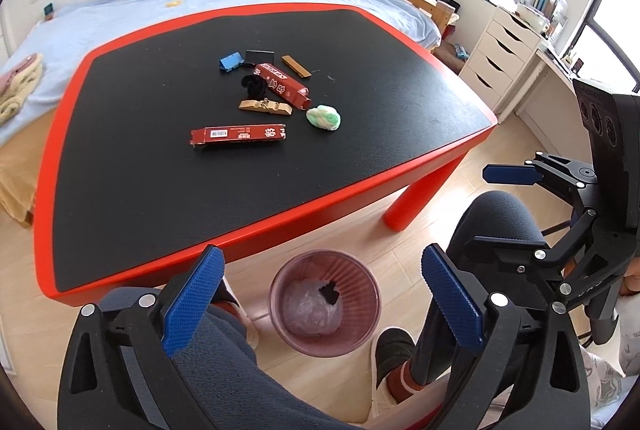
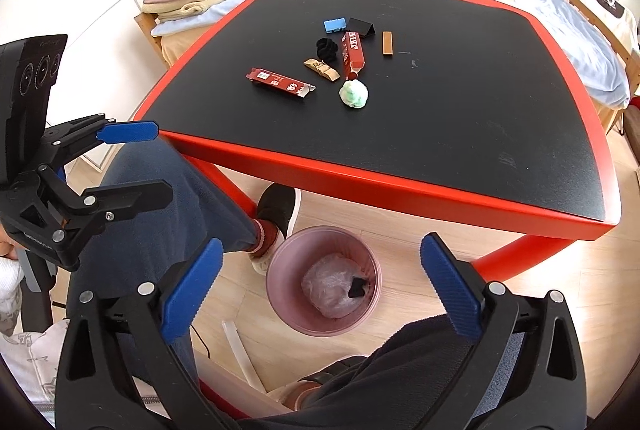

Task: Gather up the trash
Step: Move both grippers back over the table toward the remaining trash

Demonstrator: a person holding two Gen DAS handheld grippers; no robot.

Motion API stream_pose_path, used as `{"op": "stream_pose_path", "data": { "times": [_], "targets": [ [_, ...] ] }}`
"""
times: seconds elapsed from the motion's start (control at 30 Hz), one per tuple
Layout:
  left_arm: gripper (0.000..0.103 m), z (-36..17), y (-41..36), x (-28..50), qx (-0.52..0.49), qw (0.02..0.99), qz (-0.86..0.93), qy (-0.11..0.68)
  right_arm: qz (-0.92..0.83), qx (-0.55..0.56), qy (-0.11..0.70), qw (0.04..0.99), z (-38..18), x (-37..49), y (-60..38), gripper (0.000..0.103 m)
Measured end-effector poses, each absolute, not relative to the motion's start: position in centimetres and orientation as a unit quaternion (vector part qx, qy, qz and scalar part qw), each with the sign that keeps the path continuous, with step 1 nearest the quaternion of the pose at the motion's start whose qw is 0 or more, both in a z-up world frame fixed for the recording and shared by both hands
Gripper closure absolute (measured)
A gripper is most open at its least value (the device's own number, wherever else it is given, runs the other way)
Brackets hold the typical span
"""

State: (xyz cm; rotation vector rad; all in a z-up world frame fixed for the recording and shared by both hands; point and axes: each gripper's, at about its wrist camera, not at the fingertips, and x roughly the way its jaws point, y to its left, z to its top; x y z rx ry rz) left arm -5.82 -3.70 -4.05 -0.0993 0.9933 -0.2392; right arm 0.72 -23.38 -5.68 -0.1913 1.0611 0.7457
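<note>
Trash lies clustered mid-table [image 1: 120,166]: two red boxes [image 1: 239,136], a green-white wad [image 1: 324,117], tan wrappers, a black scrunchie [image 1: 253,86]. I see the pink bin [image 1: 324,304] on the floor below the table's near edge, bag and dark scrap inside. My left gripper [image 1: 320,304] and right gripper [image 2: 320,294] both hover above that bin, jaws spread wide, gripping nothing, knees either side.

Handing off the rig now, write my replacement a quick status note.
Left gripper and right gripper: both open, empty, hovering over the pink bin on the floor in front of the table.
Done: bin holds a plastic bag and one dark scrap.
Left on the table: two red boxes, green-white wad, black clump, tan wrapper, brown strip, blue and black clips.
</note>
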Motion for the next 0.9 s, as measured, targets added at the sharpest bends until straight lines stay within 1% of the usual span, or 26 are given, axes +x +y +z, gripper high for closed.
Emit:
{"op": "stream_pose_path", "data": {
  "times": [0.5, 0.9],
  "targets": [
    [0.008, -4.0, -2.8, -5.5, -0.049, 0.872, -0.100, 0.476, 0.354, -0.089, 0.495, 0.788, -5.5, 1.2, -23.0, 0.004],
    [0.008, -2.9, -1.4, -3.1, -0.053, 0.879, -0.089, 0.465, 0.356, -0.095, 0.486, 0.792, -4.7, 3.2, -22.1, 0.004]
  ]
}}
